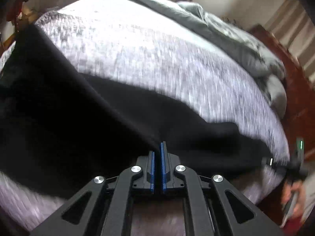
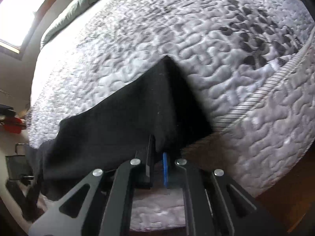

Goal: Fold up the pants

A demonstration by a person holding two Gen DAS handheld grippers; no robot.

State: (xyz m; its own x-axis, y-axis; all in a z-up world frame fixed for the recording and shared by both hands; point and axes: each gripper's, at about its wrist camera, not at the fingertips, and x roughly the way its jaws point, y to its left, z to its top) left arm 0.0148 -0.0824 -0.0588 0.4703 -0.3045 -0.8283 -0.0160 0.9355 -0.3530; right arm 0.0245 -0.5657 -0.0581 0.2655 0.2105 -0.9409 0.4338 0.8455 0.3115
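Note:
Black pants [image 1: 59, 118] are stretched over a white quilted mattress [image 1: 147, 59]. My left gripper [image 1: 158, 147] is shut on an edge of the pants, its blue pads pressed together on the cloth. In the right wrist view the pants [image 2: 118, 122] hang from my right gripper [image 2: 158, 153], which is shut on a corner of the cloth near the mattress edge [image 2: 265, 102]. A pointed fold of the pants sticks up beyond the fingers. My right gripper and the hand that holds it also show at the far right of the left wrist view [image 1: 295, 169].
A grey duvet [image 1: 226, 33] is bunched along the far side of the mattress, next to a dark red wooden bed frame [image 1: 291, 82]. In the right wrist view a bright window [image 2: 21, 13] is at upper left and wooden floor [image 2: 285, 202] at lower right.

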